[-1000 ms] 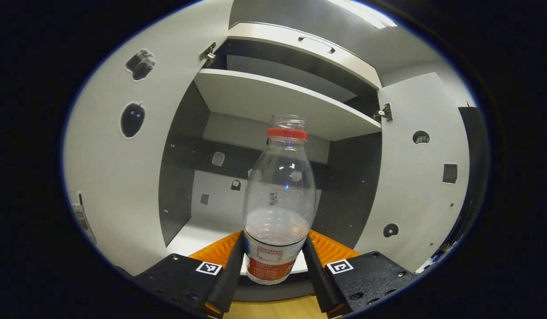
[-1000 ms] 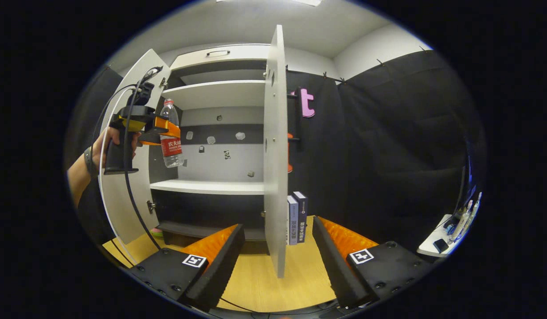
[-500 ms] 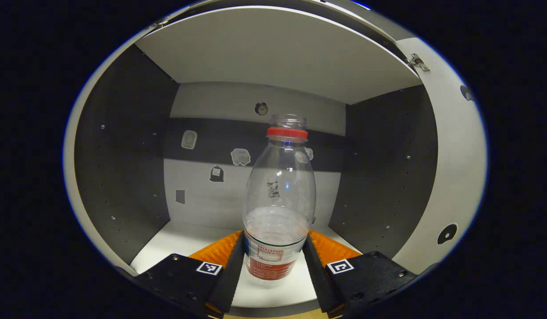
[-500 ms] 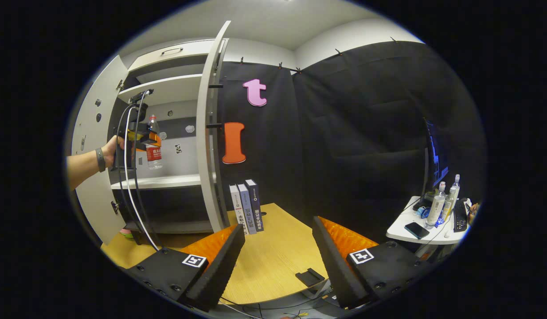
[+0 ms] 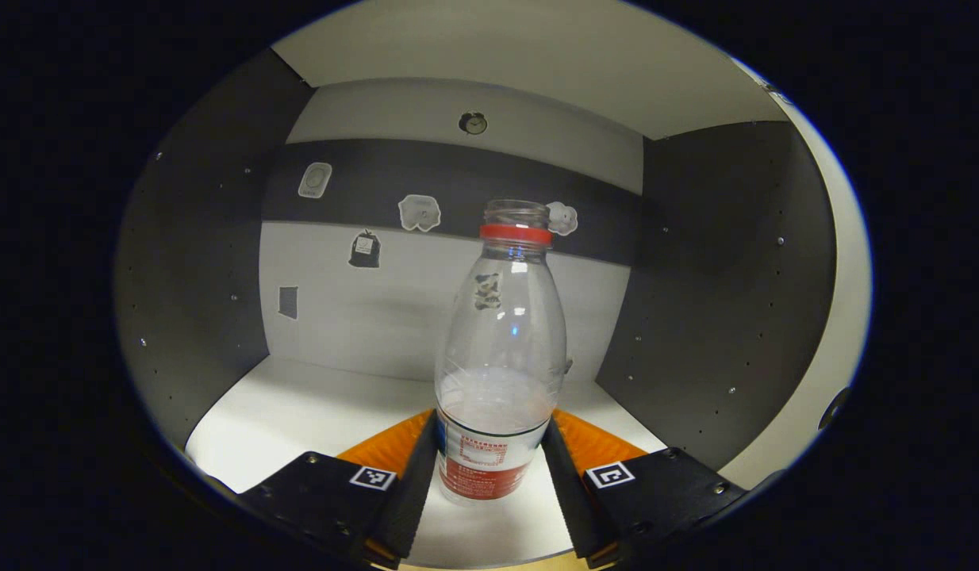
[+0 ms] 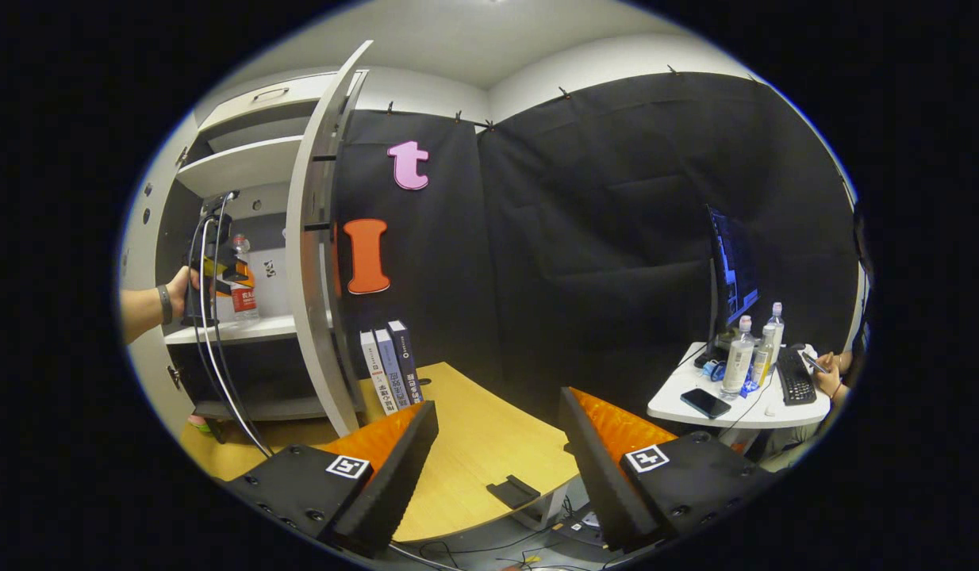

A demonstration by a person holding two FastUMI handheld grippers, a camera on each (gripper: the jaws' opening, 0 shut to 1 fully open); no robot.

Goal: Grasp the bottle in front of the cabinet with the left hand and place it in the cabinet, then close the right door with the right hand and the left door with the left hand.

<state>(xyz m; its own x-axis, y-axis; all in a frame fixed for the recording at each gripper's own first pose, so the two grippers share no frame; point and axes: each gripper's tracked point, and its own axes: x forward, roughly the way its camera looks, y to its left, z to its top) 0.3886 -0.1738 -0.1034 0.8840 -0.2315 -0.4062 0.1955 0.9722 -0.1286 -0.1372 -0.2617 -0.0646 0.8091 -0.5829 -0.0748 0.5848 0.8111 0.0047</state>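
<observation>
While the right gripper [image 6: 493, 468] is gaping wide over the bench [image 6: 474, 444], the left gripper [image 5: 489, 468] is squeezing the bottle [image 5: 499, 357] inside the cabinet [image 5: 696, 262].

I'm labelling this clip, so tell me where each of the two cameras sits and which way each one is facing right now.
Left gripper view: rides the left gripper, inside the cabinet facing its back wall; its own fingers clamp the bottle.
Right gripper view: rides the right gripper, held open over the wooden table, facing the booth's black cloth beside the open right door; a hand shows.
Shared: bottle, left gripper, cabinet shelf.
</observation>
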